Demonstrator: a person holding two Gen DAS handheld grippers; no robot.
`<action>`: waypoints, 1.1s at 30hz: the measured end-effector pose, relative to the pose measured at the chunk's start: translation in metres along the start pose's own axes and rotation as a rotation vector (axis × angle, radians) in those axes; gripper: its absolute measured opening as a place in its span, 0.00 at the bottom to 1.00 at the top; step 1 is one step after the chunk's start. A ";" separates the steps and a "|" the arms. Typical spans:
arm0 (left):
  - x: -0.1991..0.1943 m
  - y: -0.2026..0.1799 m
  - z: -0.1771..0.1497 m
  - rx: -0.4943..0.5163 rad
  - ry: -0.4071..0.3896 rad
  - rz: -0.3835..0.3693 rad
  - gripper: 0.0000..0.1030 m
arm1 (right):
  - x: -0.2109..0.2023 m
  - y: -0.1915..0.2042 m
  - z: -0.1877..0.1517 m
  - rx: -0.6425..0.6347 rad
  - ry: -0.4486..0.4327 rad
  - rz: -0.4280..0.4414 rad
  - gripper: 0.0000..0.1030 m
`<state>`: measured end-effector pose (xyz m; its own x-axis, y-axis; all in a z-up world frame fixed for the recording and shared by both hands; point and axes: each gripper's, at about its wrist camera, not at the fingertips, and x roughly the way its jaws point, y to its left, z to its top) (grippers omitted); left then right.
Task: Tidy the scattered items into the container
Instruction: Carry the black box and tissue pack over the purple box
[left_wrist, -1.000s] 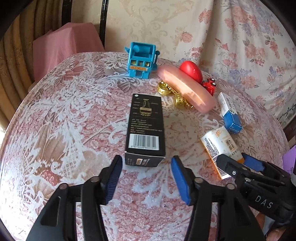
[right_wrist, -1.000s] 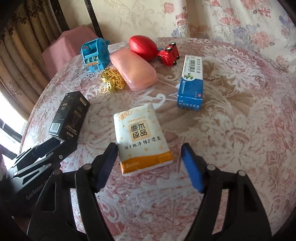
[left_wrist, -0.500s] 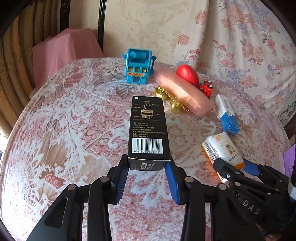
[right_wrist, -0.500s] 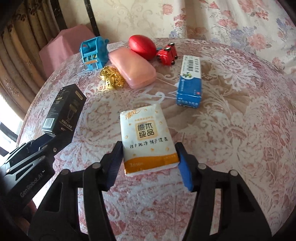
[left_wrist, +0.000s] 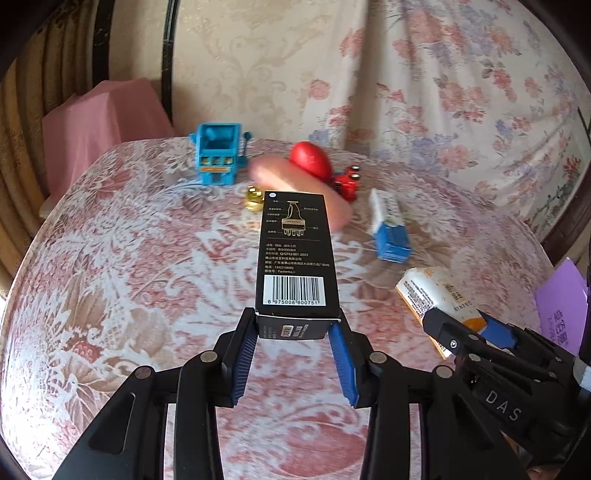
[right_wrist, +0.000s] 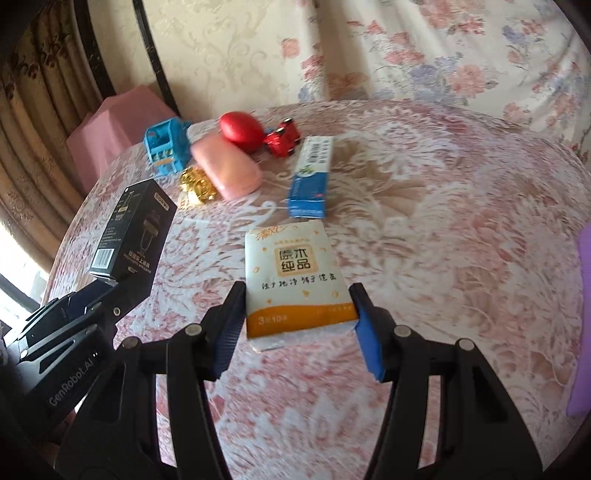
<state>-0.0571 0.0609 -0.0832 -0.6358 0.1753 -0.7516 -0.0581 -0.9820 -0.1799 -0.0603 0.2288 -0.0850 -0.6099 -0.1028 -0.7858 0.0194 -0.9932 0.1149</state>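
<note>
My left gripper (left_wrist: 293, 334) is shut on the near end of a black box (left_wrist: 294, 254) with a barcode and holds it lifted above the table; the box also shows in the right wrist view (right_wrist: 133, 236). My right gripper (right_wrist: 297, 314) is shut on a white and orange tissue pack (right_wrist: 293, 273), raised off the cloth; the pack shows at the right of the left wrist view (left_wrist: 436, 295). A purple container edge (left_wrist: 561, 310) sits at the far right, also in the right wrist view (right_wrist: 583, 325).
On the lace-covered round table (left_wrist: 129, 266) lie a blue toy slot machine (left_wrist: 218, 155), a pink case (right_wrist: 225, 170), a red egg-shaped thing (right_wrist: 242, 131), a red toy car (right_wrist: 282, 138), gold trinkets (right_wrist: 197, 184) and a blue-white carton (right_wrist: 312, 177).
Both grippers closed on their items, the left on the black box and the right on the tissue pack, and lifted them off the table.
</note>
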 end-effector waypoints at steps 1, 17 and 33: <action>-0.002 -0.004 0.000 0.007 -0.003 -0.006 0.39 | -0.004 -0.004 0.000 0.008 -0.005 -0.004 0.57; -0.019 -0.068 -0.002 0.099 -0.019 -0.089 0.39 | -0.064 -0.056 -0.008 0.099 -0.093 -0.057 0.57; -0.033 -0.131 -0.001 0.194 -0.033 -0.176 0.39 | -0.105 -0.107 -0.014 0.175 -0.146 -0.110 0.57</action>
<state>-0.0278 0.1843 -0.0360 -0.6272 0.3455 -0.6980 -0.3149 -0.9322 -0.1785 0.0127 0.3447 -0.0237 -0.7090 0.0271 -0.7047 -0.1834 -0.9720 0.1471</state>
